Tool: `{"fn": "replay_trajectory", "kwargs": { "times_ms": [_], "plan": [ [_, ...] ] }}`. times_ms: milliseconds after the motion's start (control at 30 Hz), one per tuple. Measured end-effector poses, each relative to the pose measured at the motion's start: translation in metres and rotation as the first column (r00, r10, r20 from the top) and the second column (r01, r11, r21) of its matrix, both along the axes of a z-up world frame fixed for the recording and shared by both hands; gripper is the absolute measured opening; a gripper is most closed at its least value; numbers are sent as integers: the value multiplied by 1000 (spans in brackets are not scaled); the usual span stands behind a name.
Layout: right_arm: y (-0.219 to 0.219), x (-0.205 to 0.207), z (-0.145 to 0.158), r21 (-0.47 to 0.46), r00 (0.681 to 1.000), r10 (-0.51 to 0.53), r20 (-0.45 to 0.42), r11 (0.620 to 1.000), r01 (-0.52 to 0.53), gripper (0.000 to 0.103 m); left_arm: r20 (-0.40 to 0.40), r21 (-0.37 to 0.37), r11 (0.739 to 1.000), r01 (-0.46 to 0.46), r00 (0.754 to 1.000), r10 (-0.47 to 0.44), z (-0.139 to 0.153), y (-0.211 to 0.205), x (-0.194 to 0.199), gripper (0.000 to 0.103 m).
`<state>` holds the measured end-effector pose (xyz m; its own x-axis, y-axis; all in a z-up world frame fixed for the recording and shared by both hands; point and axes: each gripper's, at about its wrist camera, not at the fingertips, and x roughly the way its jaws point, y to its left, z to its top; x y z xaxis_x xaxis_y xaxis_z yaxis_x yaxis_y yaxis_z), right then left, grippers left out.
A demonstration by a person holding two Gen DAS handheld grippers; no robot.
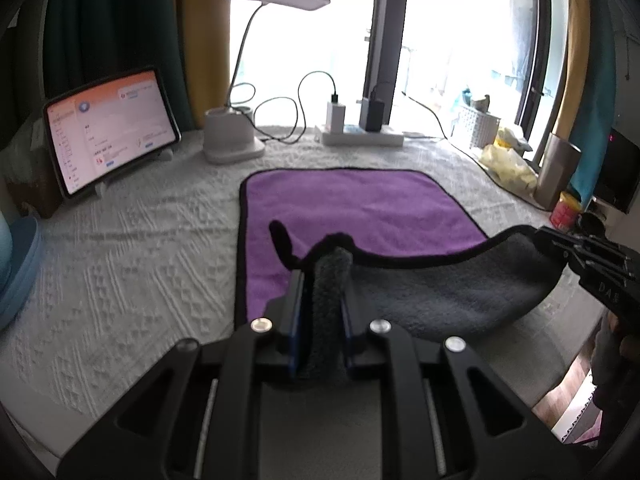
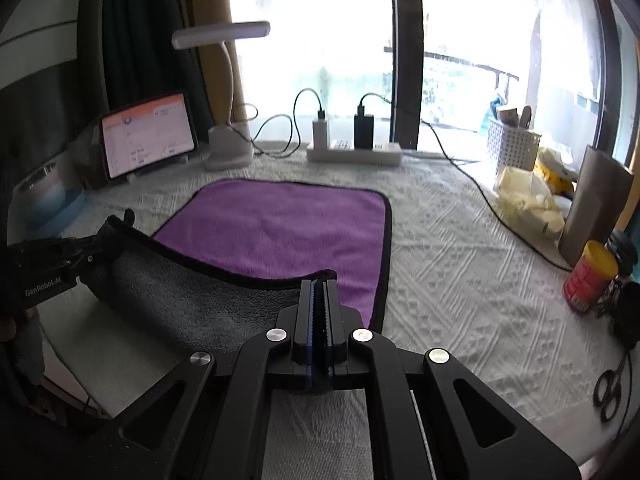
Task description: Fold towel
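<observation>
A towel, purple on top (image 1: pixel 360 208) and grey underneath with a black hem, lies on the white textured tablecloth; it also shows in the right wrist view (image 2: pixel 280 224). My left gripper (image 1: pixel 326 276) is shut on the towel's near left corner, and grey cloth bunches between the fingers. My right gripper (image 2: pixel 319 284) is shut on the near right corner. Both corners are lifted off the table, so the near edge hangs between them with the grey side (image 1: pixel 440 292) facing me. Each gripper shows in the other's view, the right one (image 1: pixel 576 256) and the left one (image 2: pixel 92 252).
At the back stand a tablet (image 1: pixel 112 136), a desk lamp (image 1: pixel 232 140) and a power strip with chargers (image 1: pixel 360 136). At the right are a white basket (image 2: pixel 512 144), yellow packets (image 2: pixel 524 200), a metal cup (image 2: pixel 592 208), a red can (image 2: pixel 588 276) and scissors (image 2: pixel 608 388).
</observation>
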<state>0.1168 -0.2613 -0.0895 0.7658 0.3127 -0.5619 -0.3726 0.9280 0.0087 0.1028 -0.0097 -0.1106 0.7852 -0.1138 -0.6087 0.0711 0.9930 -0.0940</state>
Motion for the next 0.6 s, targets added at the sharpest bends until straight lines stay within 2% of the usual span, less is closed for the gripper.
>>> {"fn": "replay_trajectory", "kwargs": {
  "times_ms": [600],
  "plan": [
    [0, 37, 41, 26, 998, -10, 66, 1000, 8, 5, 69, 3, 1000, -7, 998, 7, 44, 8, 35, 16]
  ]
}}
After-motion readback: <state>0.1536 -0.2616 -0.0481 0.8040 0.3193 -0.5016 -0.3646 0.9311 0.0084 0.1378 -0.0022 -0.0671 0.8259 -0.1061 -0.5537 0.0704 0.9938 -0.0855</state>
